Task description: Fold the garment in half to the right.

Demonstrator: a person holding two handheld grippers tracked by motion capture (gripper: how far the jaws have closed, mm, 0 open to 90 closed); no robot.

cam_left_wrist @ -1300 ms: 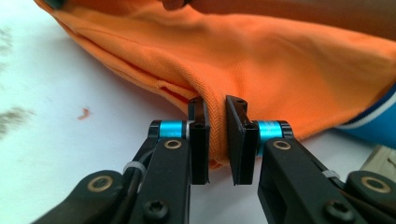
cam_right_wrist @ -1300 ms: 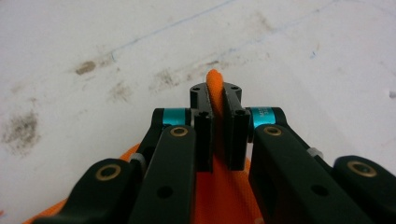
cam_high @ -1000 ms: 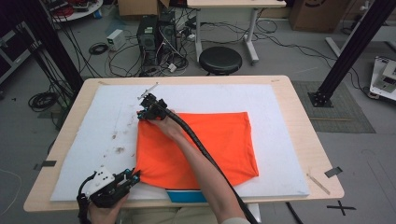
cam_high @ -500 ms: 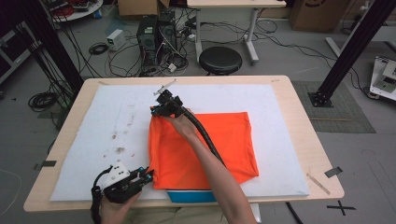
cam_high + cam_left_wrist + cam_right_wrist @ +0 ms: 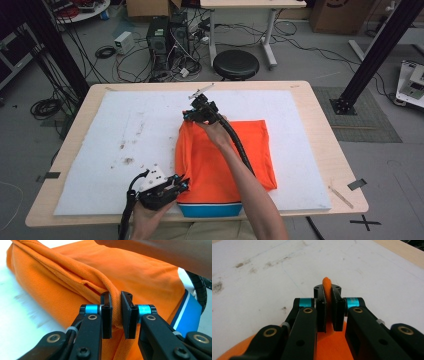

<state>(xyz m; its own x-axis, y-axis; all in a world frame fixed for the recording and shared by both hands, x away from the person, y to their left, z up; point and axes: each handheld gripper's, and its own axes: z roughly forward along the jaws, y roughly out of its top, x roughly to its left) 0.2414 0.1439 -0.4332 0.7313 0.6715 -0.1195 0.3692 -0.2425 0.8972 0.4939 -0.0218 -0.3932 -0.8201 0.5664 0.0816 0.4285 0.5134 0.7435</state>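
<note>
Two sets of tongs work one orange garment on a wide wooden surface (image 5: 327,150). Largest on that surface is a white mat (image 5: 125,130), stained with a few brown specks left of its middle. On the mat's right half lies the orange shirt (image 5: 220,160), spread mostly flat, its left side gathered into a thick lengthwise fold. A blue band with a white stripe (image 5: 210,210) shows at the shirt's near edge, by the surface's front rim.

At the shirt's far left corner, the right tongs (image 5: 194,114) grip the cloth; the person's right forearm (image 5: 245,180) stretches across the shirt to reach them. In the right gripper view those tongs (image 5: 328,300) are pinched tight on a thin ridge of orange fabric that stands up between the jaws, above bare white mat.

At the near left corner, the left tongs (image 5: 181,186) sit at the shirt's edge, held in the person's left hand (image 5: 147,215). In the left gripper view these tongs (image 5: 116,312) are closed narrowly on a rolled hem of the fold.
</note>
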